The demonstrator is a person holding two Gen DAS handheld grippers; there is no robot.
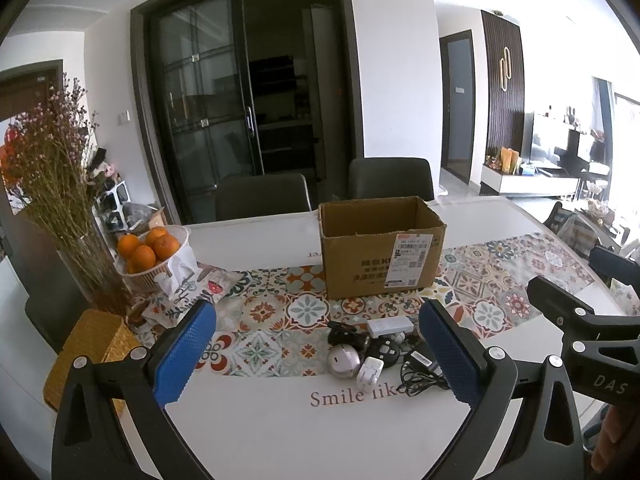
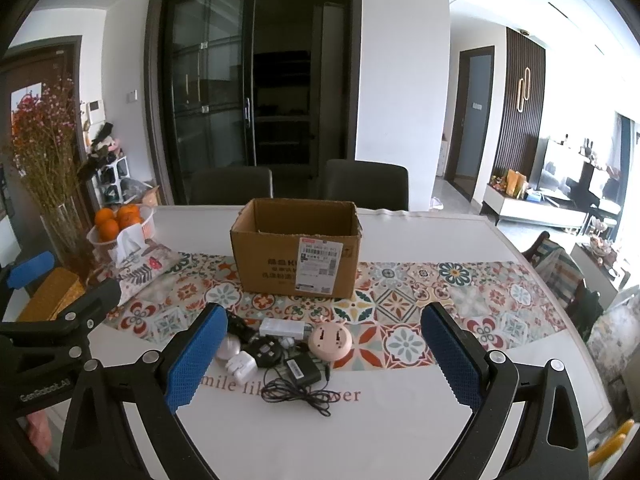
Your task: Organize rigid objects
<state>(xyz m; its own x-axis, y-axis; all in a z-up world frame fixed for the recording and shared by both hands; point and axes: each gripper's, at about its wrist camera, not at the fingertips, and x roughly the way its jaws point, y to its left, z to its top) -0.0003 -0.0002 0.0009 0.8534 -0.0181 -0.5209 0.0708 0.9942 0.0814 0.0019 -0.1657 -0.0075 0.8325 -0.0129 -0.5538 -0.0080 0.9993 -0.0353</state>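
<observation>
- Table (image 2: 400,420): carries everything. A patterned runner (image 2: 460,280) crosses it from side to side.
- Box (image 2: 296,256): cardboard, open top, upright on the runner, straight ahead of both grippers and beyond the small items. Its long side faces the cameras. No contents are visible from these angles.
- Left gripper (image 1: 320,356): jaws spread wide, holding nothing, above the near edge of the table. The item cluster lies ahead and toward its right finger.
- Right gripper (image 2: 320,356): jaws spread wide, holding nothing. The cluster lies ahead and toward its left finger, so the items sit between the two grippers.
- Adapter (image 2: 302,372): black brick nearest the cameras, long axis roughly pointing toward the box. Its cord (image 2: 298,394) trails in loose loops on the bare table in front of it.
- Pink disc (image 2: 332,340): rightmost item, slightly apart from the rest, lying flat. In the right wrist view it sits inside the jaw opening with free space on its right side.
- White plug (image 2: 240,368) and round grey item (image 1: 343,362): leftmost, touching or nearly touching each other.
- White bar (image 2: 282,328): farthest from the cameras, long axis across the view, just short of the box.
- Judgement: no item has been picked yet. The right gripper is better placed for the pink disc; the left gripper for the plug side. The cord may snag neighbouring items when the adapter is lifted.
</observation>
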